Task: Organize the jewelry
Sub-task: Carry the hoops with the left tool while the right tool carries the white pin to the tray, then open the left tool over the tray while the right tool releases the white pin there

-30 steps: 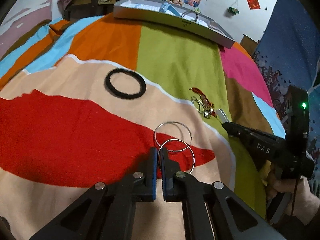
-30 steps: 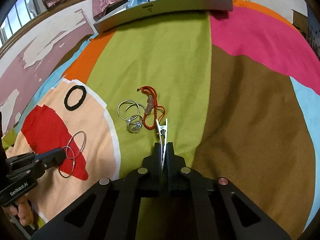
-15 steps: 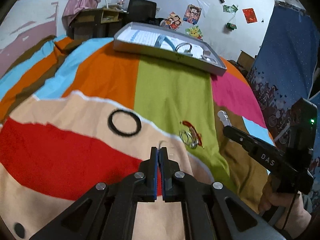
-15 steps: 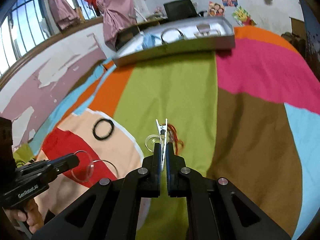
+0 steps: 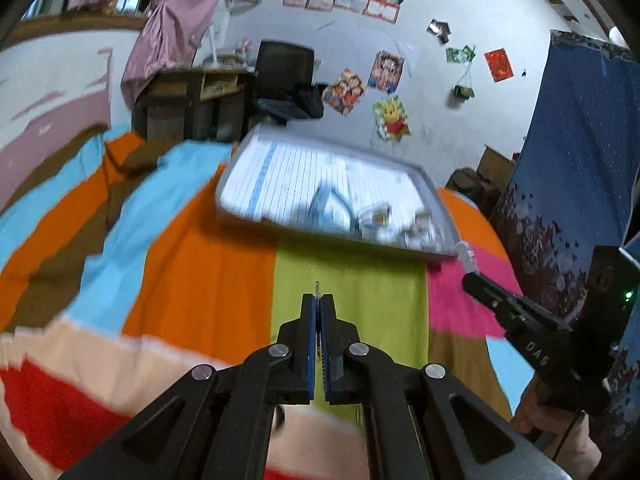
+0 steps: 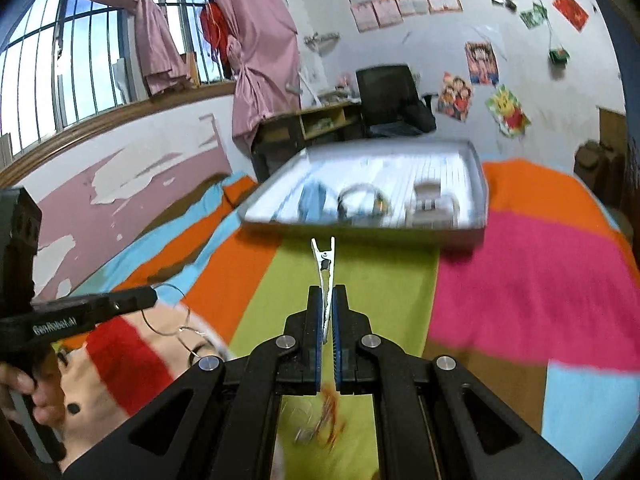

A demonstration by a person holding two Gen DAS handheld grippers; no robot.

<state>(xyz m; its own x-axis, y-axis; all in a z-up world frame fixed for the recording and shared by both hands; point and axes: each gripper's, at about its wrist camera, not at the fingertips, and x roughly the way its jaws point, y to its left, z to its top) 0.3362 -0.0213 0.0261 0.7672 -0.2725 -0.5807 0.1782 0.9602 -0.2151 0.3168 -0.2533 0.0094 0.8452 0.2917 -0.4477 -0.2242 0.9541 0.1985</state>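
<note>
Left gripper (image 5: pixel 319 306) clenched on thin wire hoop earrings (image 6: pixel 176 320), seen edge-on between the pads in its own view, dangling below the tips in the right view. Right gripper (image 6: pixel 328 298) clenched on a silver alligator hair clip (image 6: pixel 325 268), most of it jutting forward past the tips. Both held above the striped bedspread (image 5: pixel 224 280), short of the grey tray (image 6: pixel 478 184). Risks: hoops swinging loose and snagging the tray rim; clip pivoting in so shallow a pinch. Tray contents blurred: a blue item, a ring-shaped piece, small pale pieces. Red cord bracelet (image 6: pixel 330 420) and rings left on the spread, below the right gripper.
</note>
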